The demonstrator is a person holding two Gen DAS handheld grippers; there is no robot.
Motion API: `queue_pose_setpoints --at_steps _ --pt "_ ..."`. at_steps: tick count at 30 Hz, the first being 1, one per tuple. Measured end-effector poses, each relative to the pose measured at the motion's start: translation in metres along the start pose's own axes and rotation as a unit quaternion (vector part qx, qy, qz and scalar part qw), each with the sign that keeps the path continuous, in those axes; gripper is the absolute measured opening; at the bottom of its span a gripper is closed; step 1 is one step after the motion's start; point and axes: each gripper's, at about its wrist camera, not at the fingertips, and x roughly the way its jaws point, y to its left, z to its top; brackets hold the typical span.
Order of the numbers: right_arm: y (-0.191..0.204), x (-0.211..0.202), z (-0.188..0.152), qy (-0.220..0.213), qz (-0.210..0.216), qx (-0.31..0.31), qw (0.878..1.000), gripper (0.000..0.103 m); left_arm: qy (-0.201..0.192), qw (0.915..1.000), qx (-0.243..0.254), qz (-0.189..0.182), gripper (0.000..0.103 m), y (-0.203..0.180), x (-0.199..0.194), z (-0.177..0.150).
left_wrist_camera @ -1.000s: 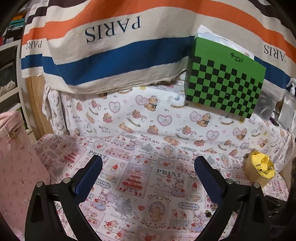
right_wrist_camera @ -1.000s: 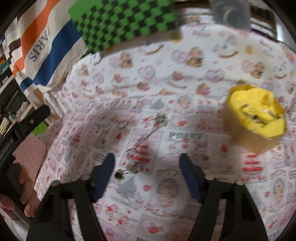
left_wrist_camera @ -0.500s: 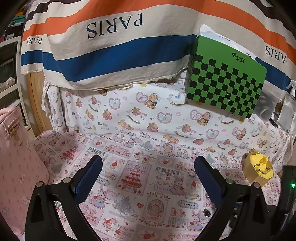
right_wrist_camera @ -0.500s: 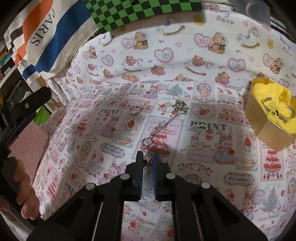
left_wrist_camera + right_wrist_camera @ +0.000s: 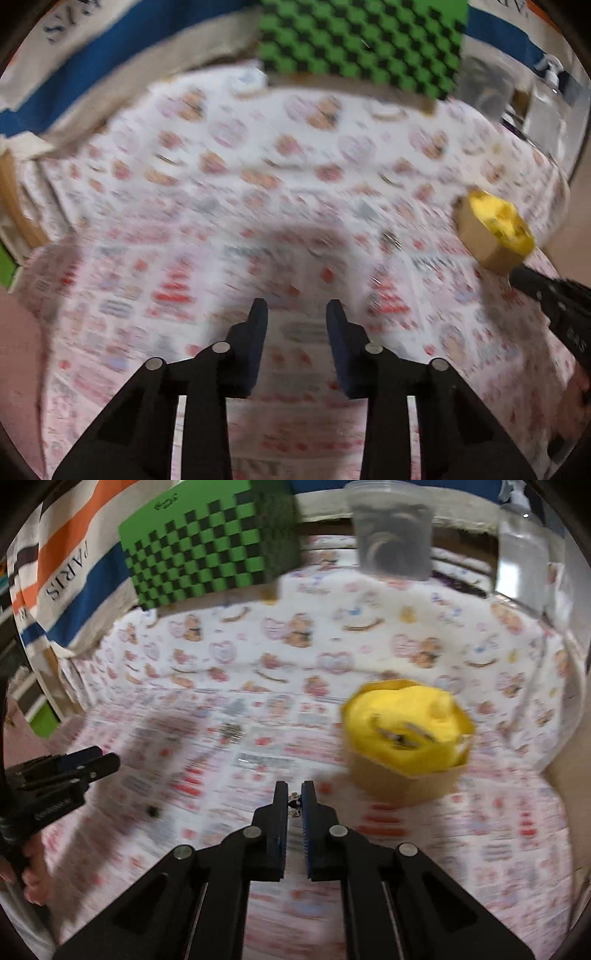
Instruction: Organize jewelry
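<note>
Your right claw [image 5: 294,800], spread a second ago, now pinches a small metal piece [image 5: 294,805] near the yellow-lined box [image 5: 402,738], while your left claw [image 5: 297,314] is closing on nothing.

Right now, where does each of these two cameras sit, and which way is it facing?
Left wrist: rides the left hand-held gripper, angled down at the printed cloth; its jaws are closing on nothing, and the right tool enters at the right edge.
Right wrist: rides the right hand-held gripper, angled down, shut on a small jewelry piece; the left tool shows at left.
Both share the yellow-lined box and the green checkered box.
</note>
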Motion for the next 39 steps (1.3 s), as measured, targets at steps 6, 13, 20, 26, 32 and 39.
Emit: queue_pose_setpoints --at_steps 6,13,20,26,32,39 --pt "-0.040 0.001 -0.005 -0.015 -0.003 0.045 0.999 0.006 -0.001 0.9990 0.044 -0.007 0.031 -0.029 0.003 -0.010" --pt "-0.045 -0.005 -0.006 -0.021 0.010 0.042 0.999 0.006 0.015 0.9962 0.086 -0.004 0.031 -0.048 0.011 -0.016" --pt "-0.051 -0.012 -0.004 -0.030 0.009 0.051 0.998 0.006 0.026 0.9961 0.084 -0.008 0.009 -0.046 0.019 -0.017" --pt "-0.058 -0.013 -0.004 -0.033 0.000 0.062 0.998 0.006 0.023 0.9969 0.074 -0.006 0.008 -0.042 0.018 -0.016" --pt "-0.060 -0.015 -0.005 -0.039 -0.007 0.065 0.997 0.006 0.013 0.9986 0.051 -0.003 0.008 -0.031 0.014 -0.011" --pt "-0.068 -0.020 -0.004 -0.051 -0.011 0.077 0.996 0.006 -0.007 1.0000 -0.003 0.005 0.008 -0.006 0.003 -0.001"
